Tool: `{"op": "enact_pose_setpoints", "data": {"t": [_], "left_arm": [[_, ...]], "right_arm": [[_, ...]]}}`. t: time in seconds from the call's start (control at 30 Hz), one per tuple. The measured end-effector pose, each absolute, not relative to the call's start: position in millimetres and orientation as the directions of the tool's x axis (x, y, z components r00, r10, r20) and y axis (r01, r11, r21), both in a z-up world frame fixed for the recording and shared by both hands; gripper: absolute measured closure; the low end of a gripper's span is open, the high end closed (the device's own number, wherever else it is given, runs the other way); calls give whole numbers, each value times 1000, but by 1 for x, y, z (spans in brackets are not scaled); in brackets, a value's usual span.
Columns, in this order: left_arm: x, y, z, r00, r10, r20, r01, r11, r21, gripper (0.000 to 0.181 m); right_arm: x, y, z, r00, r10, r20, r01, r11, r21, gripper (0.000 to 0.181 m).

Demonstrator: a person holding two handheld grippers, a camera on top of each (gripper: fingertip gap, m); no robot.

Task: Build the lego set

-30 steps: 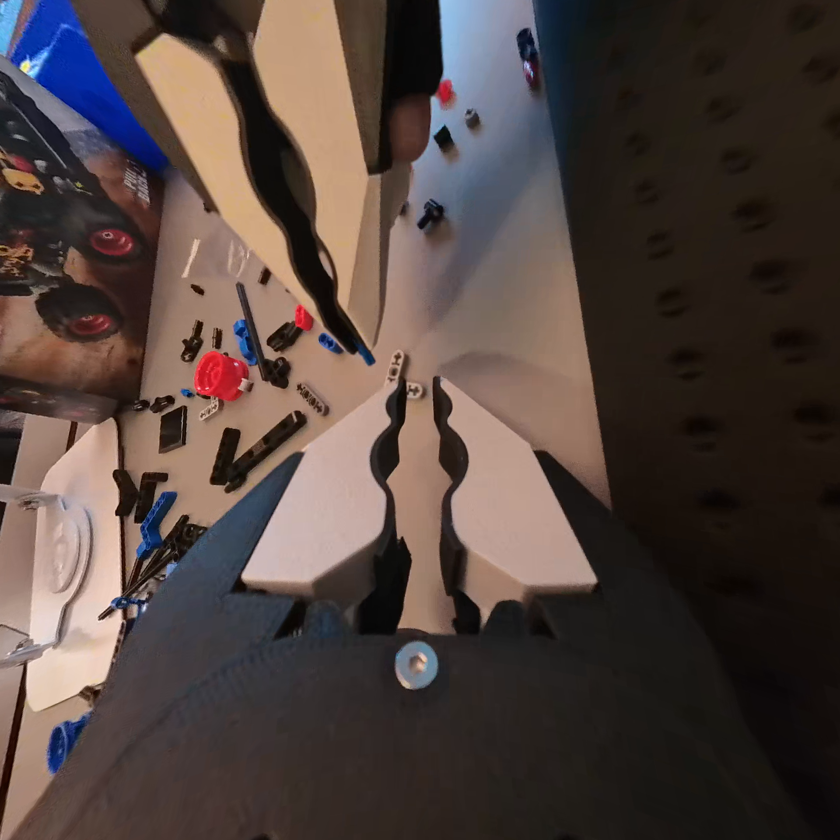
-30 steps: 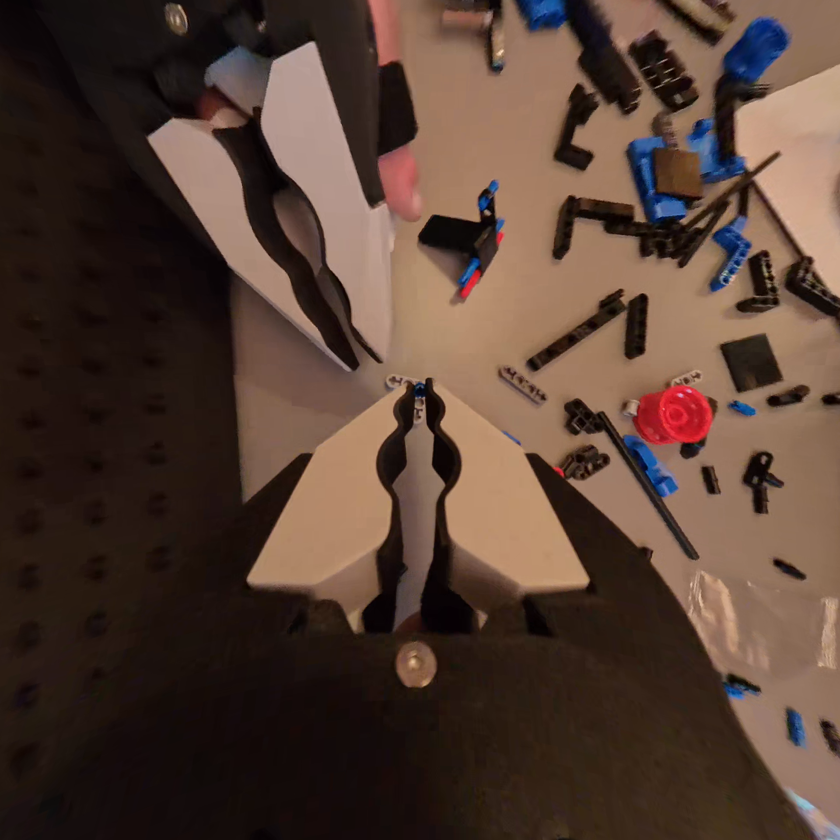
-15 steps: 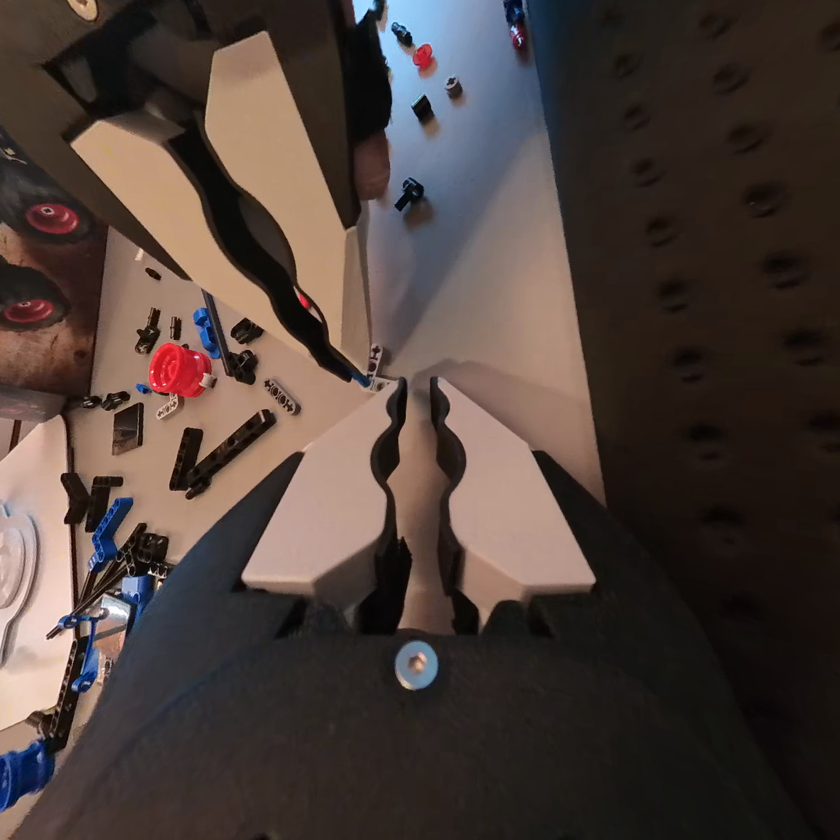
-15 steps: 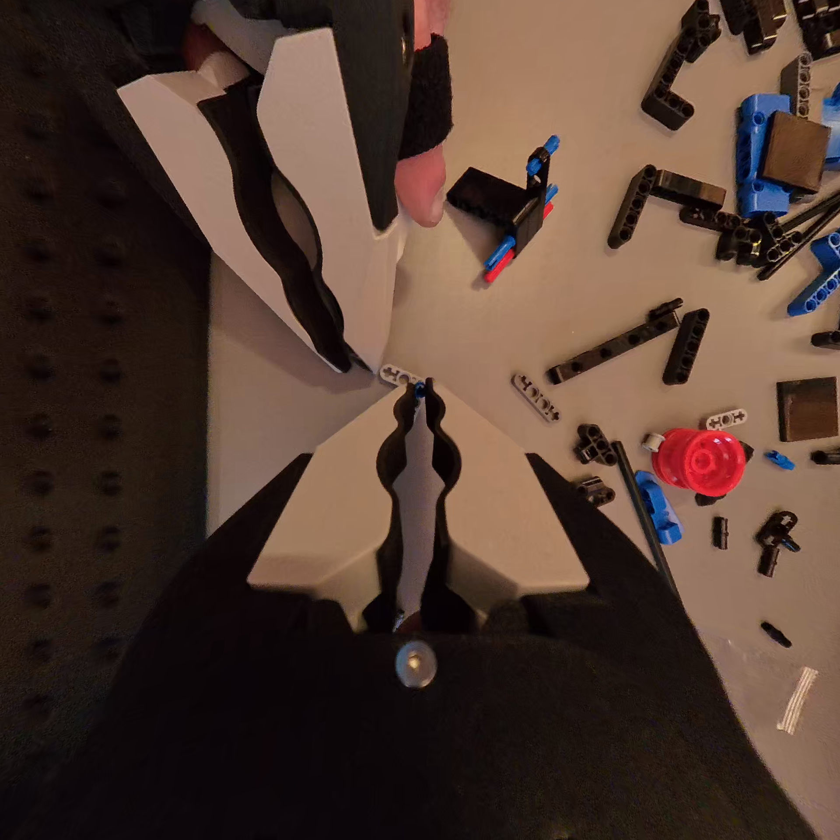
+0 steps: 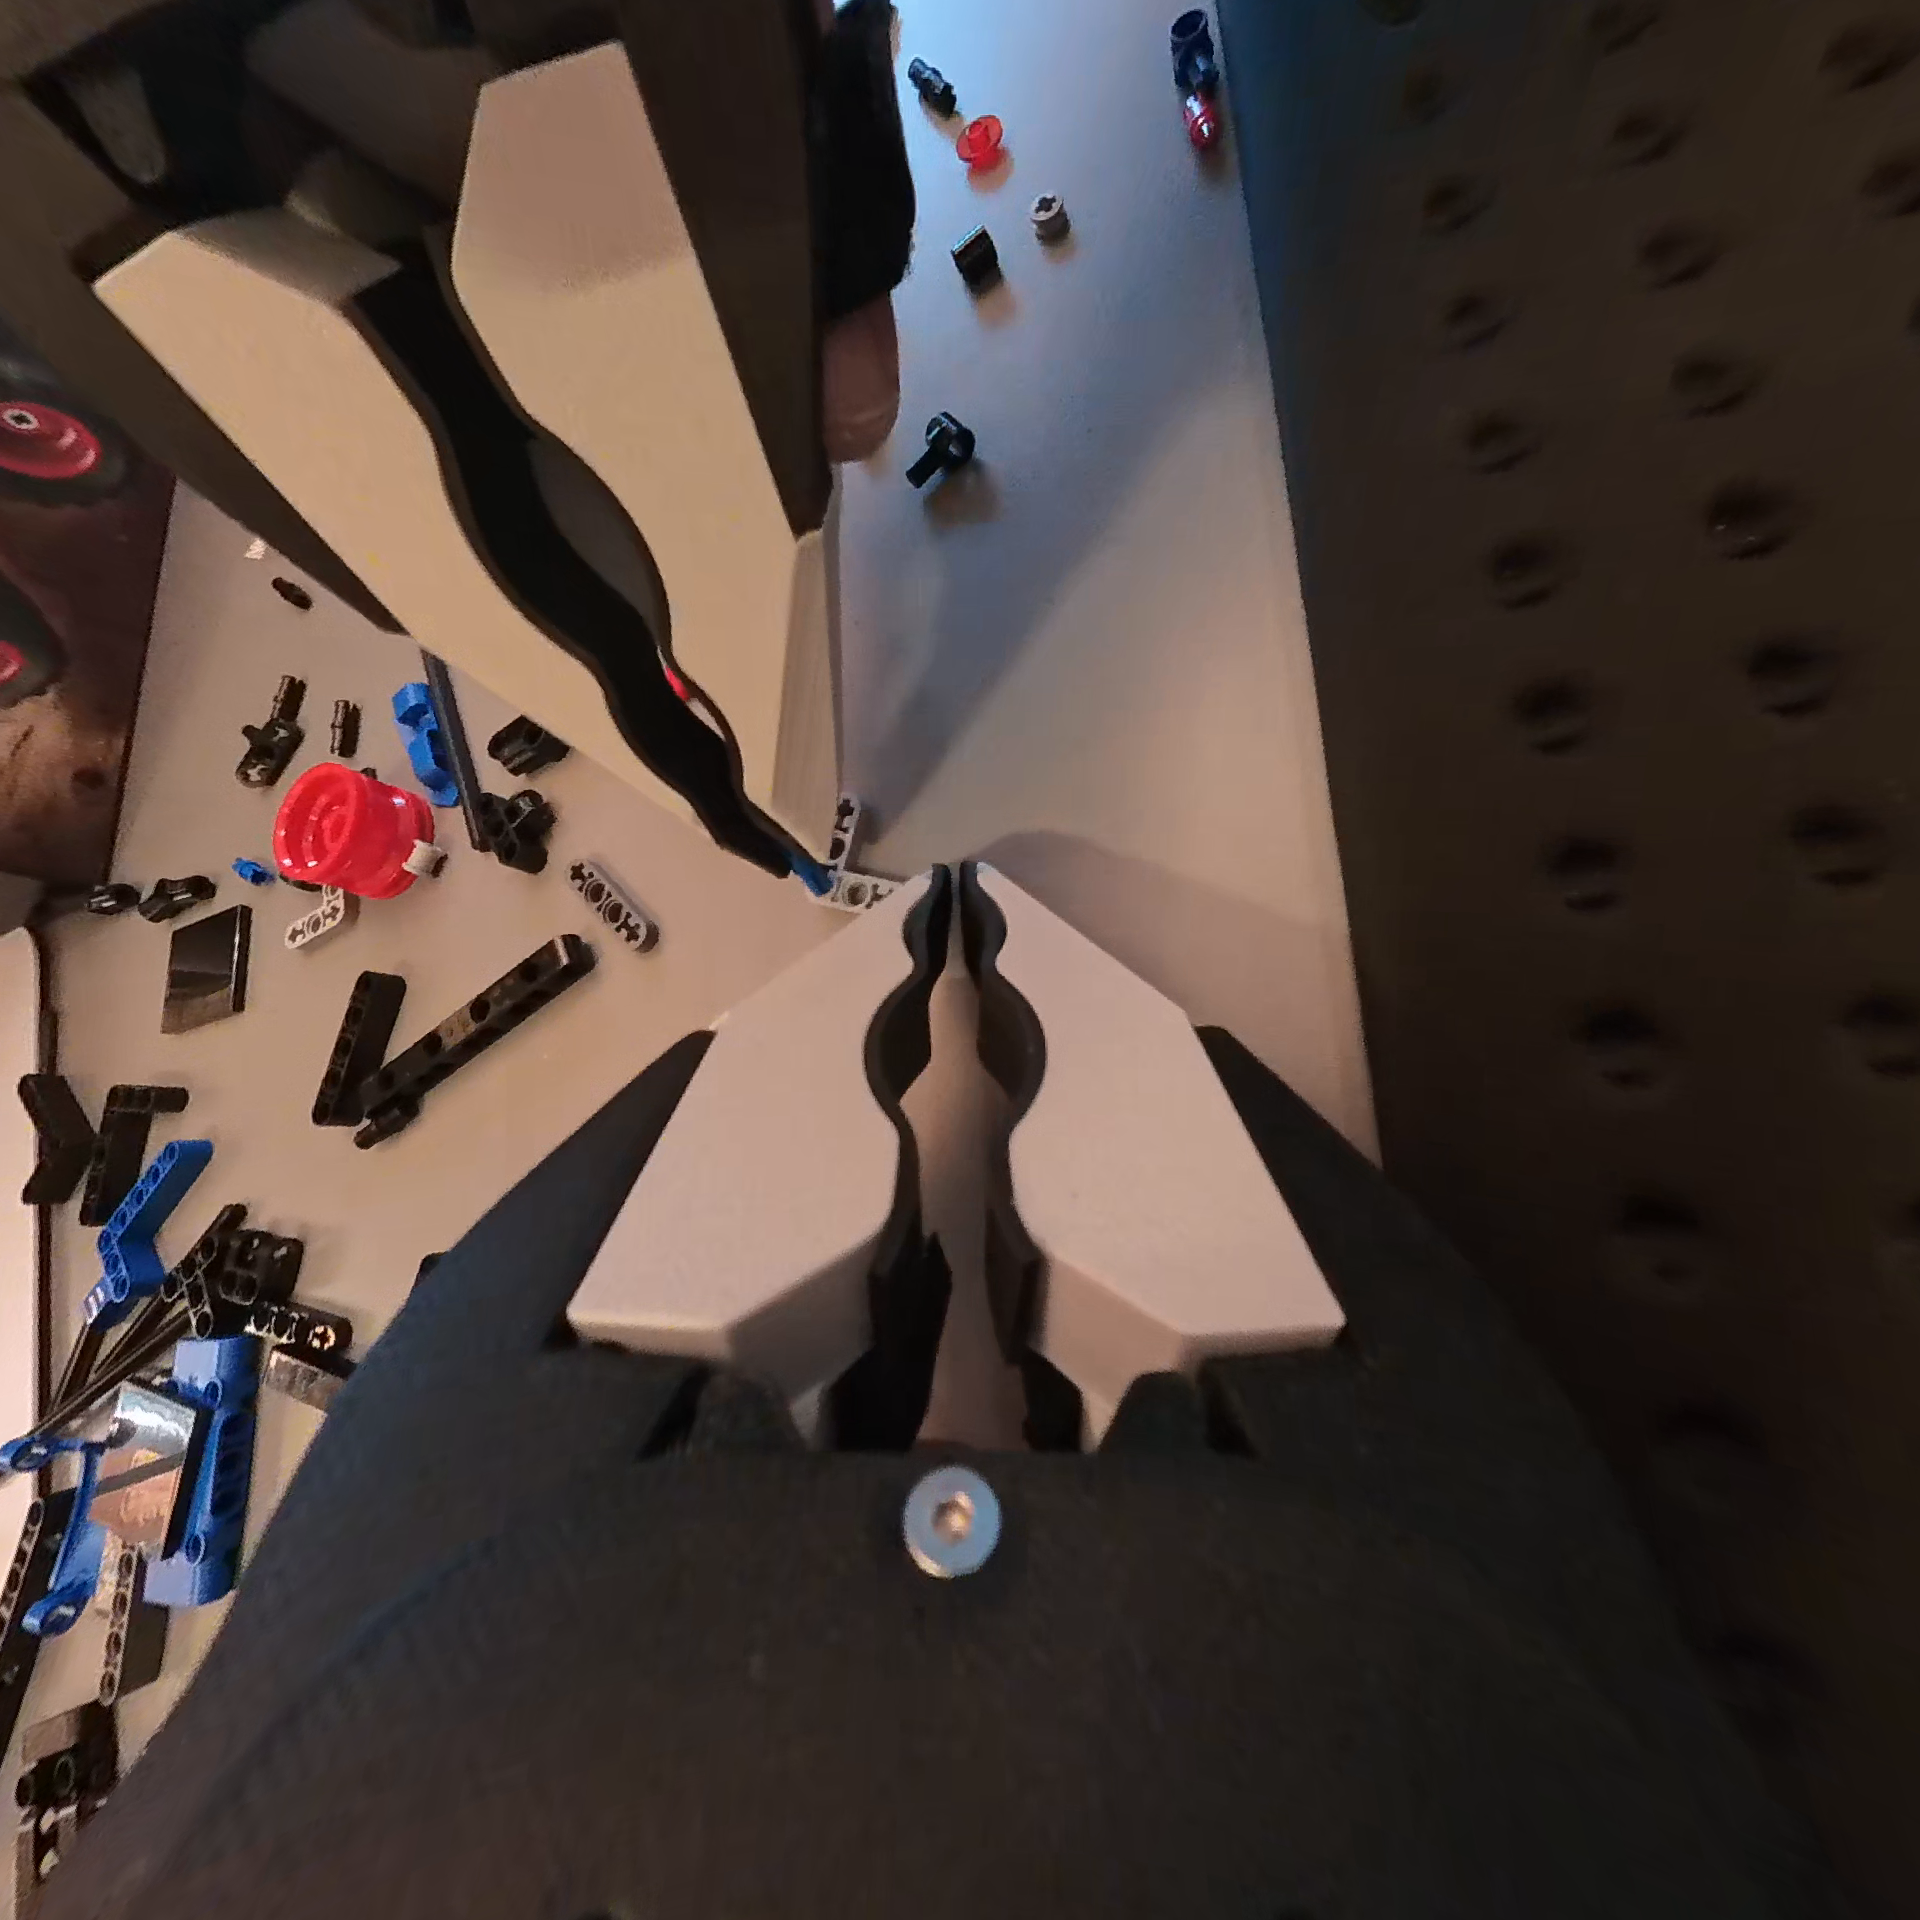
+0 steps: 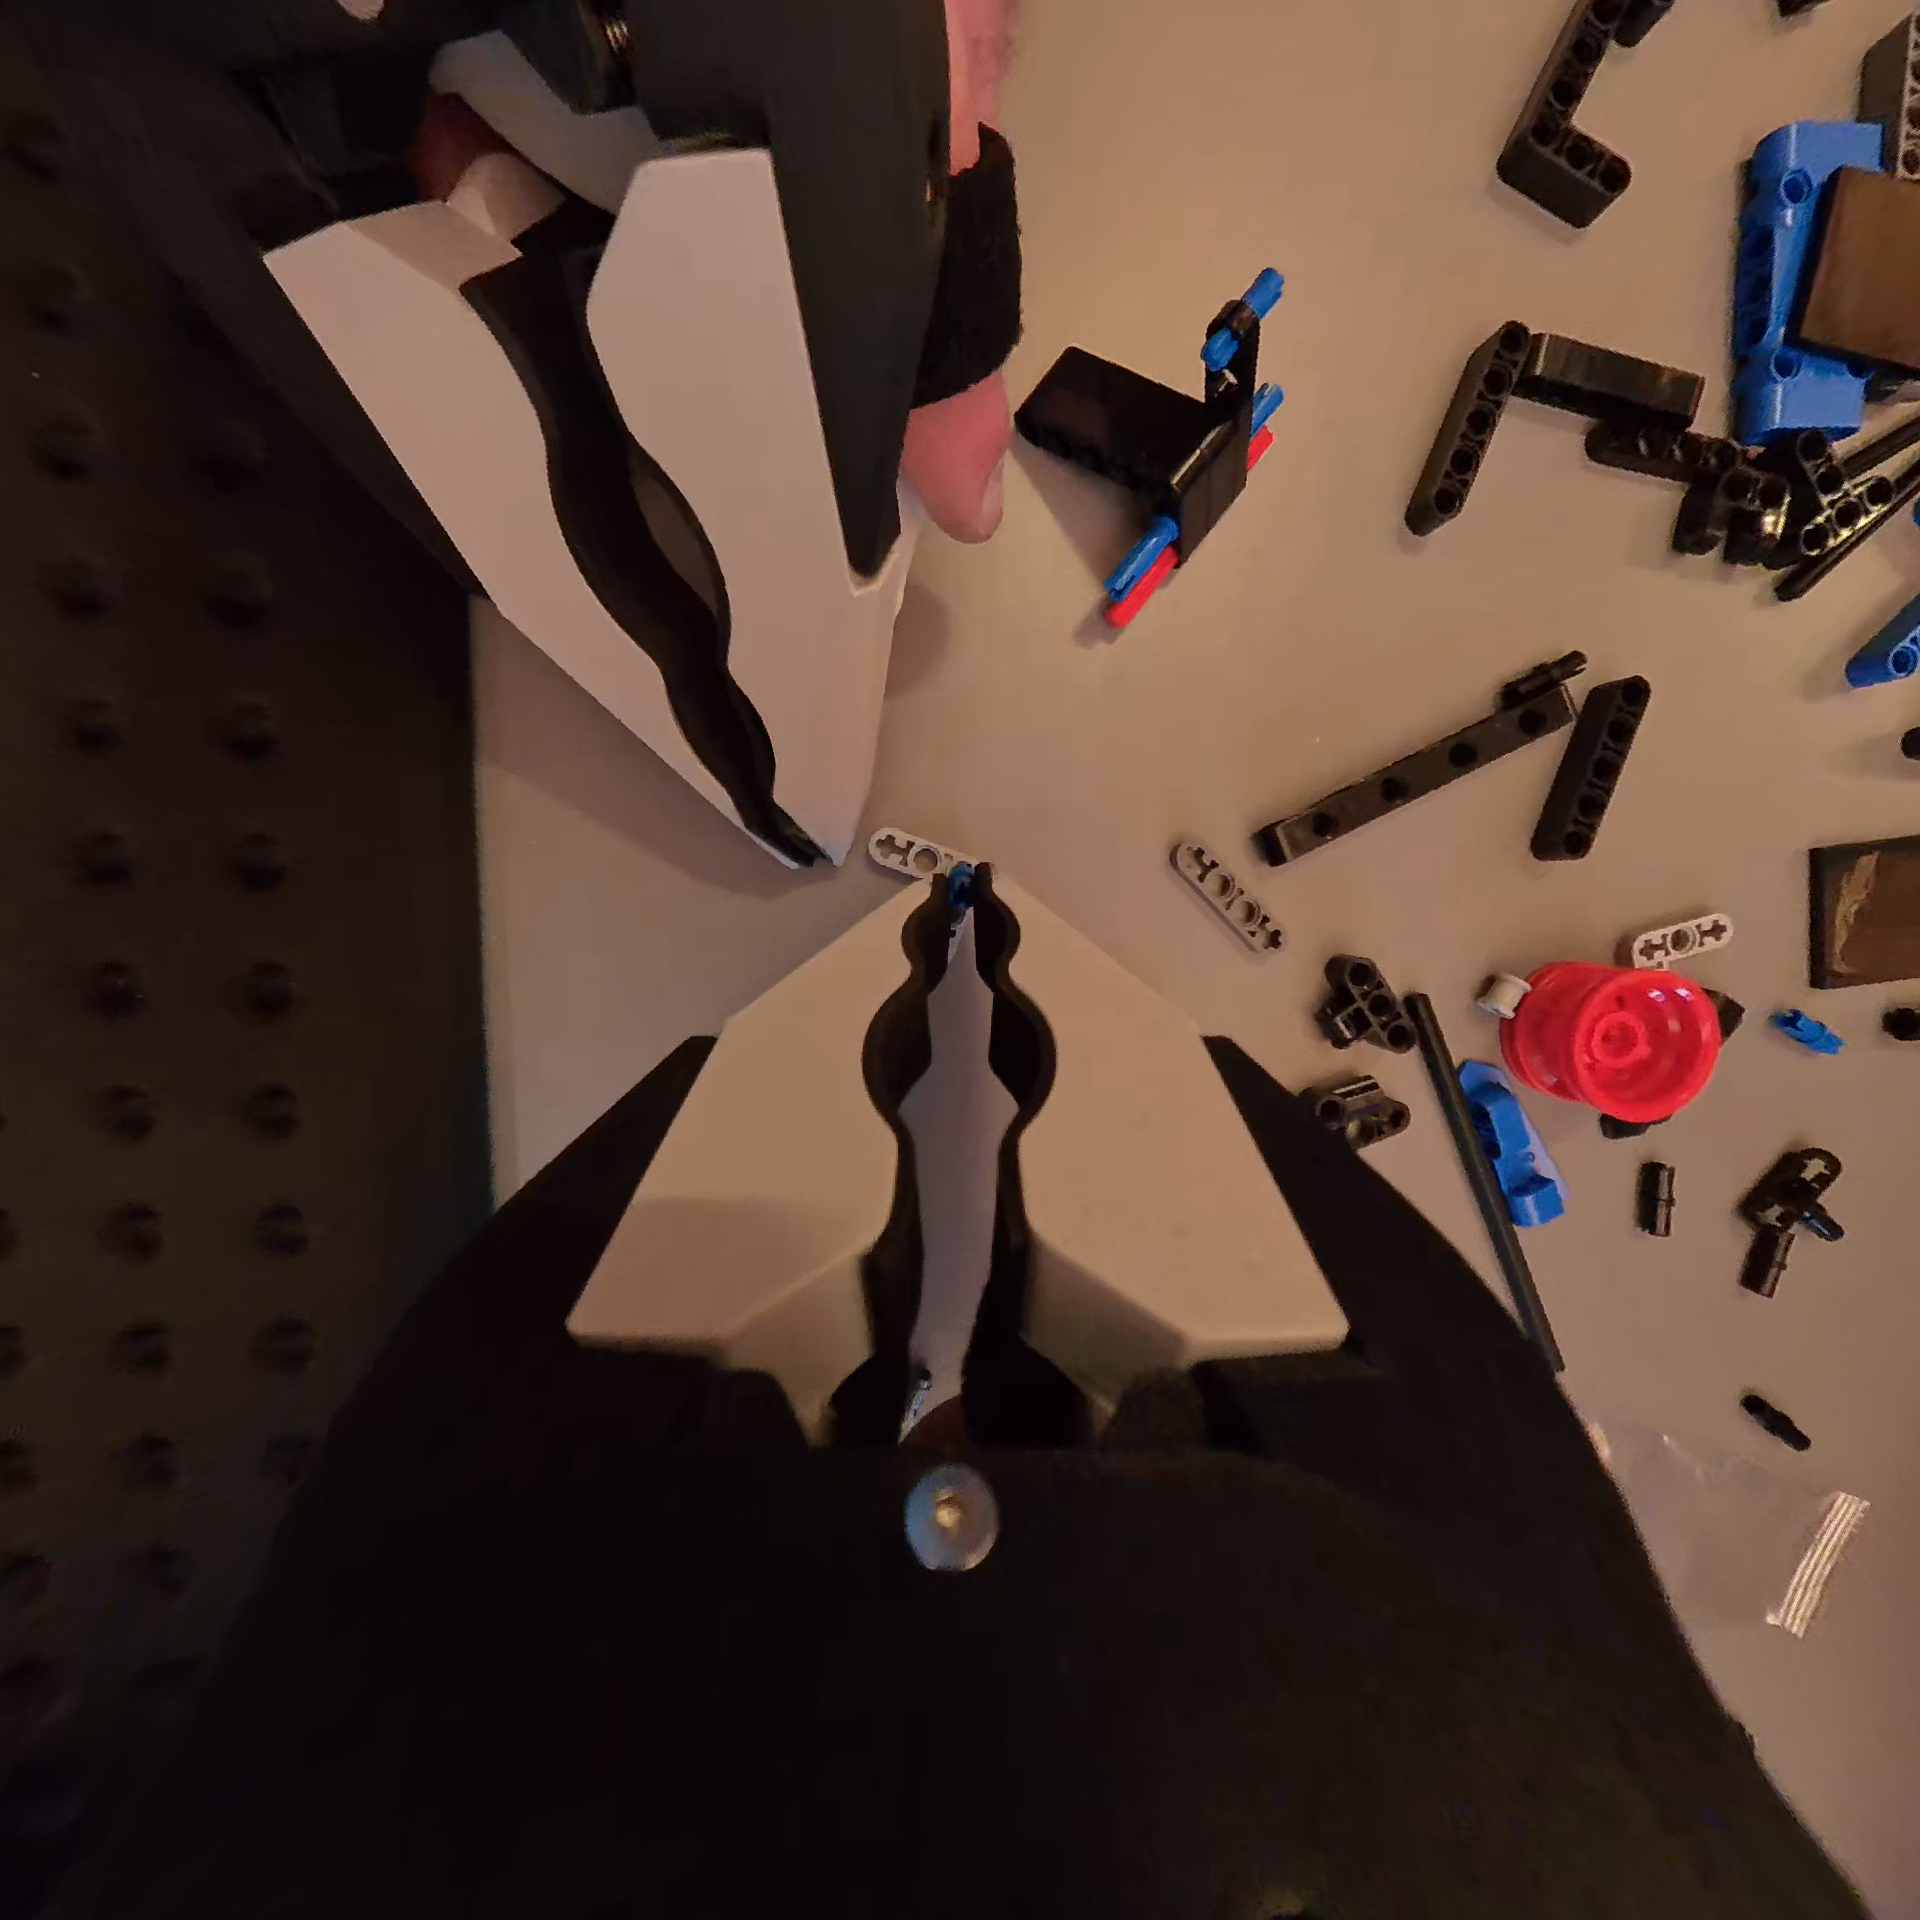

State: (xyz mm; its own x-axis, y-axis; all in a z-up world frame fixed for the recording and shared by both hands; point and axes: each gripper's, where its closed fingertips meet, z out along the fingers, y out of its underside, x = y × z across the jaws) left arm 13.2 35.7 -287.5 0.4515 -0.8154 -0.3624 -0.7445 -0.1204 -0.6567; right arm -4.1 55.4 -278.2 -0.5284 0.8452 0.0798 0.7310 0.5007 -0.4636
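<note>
Through the left wrist view: left gripper [image 5: 951, 881] at the bottom of the frame, fingers drawn nearly together with only a thin slit at the tips. Tips just beside a small grey beam [image 5: 850, 821] lying on the table [image 5: 1039, 623]. Cannot tell whether pinching the beam's end or only touching it. Right gripper [image 5: 800, 868] slanting down from the upper left, fingers closed on a blue pin [image 5: 818, 876], the pin's end right at the grey beam. To the left, loose parts scattered on the table, among them a red wheel hub [image 5: 348, 842] and a long black beam [image 5: 478, 1023]. Along the right edge, a dark dimpled panel [image 5: 1610, 831].

Through the right wrist view: right gripper [image 6: 961, 883] in the centre, fingers narrow and clamped on the blue pin [image 6: 958, 888], poised over one end of the grey beam [image 6: 899, 850]. Left gripper [image 6: 816, 852] reaching in from the upper left, tips at the beam's other end. Farther up the table [image 6: 1091, 727], well apart from the beam, a small black assembly [image 6: 1143, 436] with blue and red pins sticking out. Off to the right, the red wheel hub [image 6: 1605, 1039] and the long black beam [image 6: 1423, 774].
</note>
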Motion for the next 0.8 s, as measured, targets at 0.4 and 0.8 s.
{"op": "enact_pose_setpoints", "data": {"t": [0.4, 0.8], "left_arm": [[10, 37, -287, 449, -809, -379, -749, -110, -654, 179], [10, 38, -288, 475, -814, -335, -724, -144, -675, 181]], "right_arm": [[-3, 57, -279, -548, 834, 61, 793, 541, -279, 180], [-7, 55, -279, -553, 830, 74, 792, 551, -261, 180]]}}
